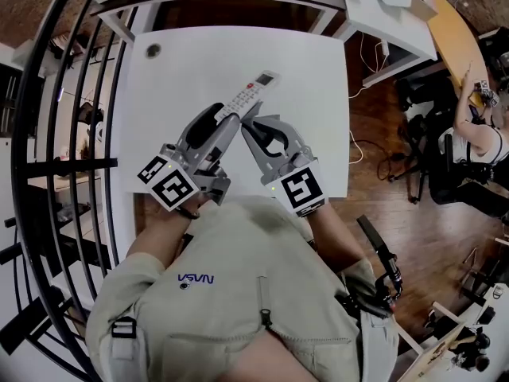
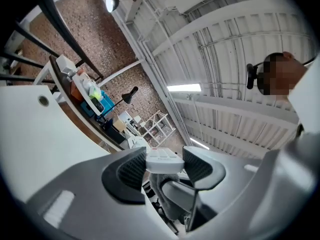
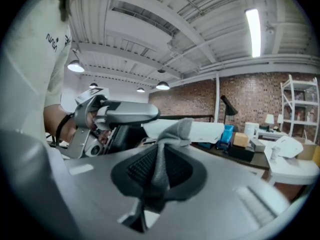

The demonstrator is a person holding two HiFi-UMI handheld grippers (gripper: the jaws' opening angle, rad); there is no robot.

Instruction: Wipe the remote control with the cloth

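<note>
1x remote control (image 1: 253, 91), white, long, with rows of buttons facing up. It is held in the air over the white counter (image 1: 183, 66), not lying on it. In the head view it runs diagonally, far end toward the upper right.

1x cloth (image 3: 161, 156), small and grey. It stands up out of the right gripper (image 3: 160, 173), and its top edge lies against the remote's underside near the held end, as far as the right gripper view shows. The left gripper view shows the same cloth just under the remote's near end.

2x grippers, one per hand, tips meeting in a V over the middle of the counter.
- Left gripper (image 2: 162, 170): fingers (image 2: 131, 170) spread fairly wide and clamped across the width of the remote's near end, with both ribbed pads on its side edges. The rest of the remote sticks out past the fingertips.
- Right gripper: fingers (image 3: 141, 168) almost together, pinching the cloth. A fold of cloth runs down between the pads and hangs out below them. Nothing else is in that grip.

1x counter. Its only other feature is a dark round cable hole (image 1: 153, 51) near the far left corner.

Surroundings: a black metal railing (image 1: 56, 157) runs along the left side. 1x other person (image 1: 477, 138) is seated at the far right, by the edge of a curved wooden desk (image 1: 453, 34).
</note>
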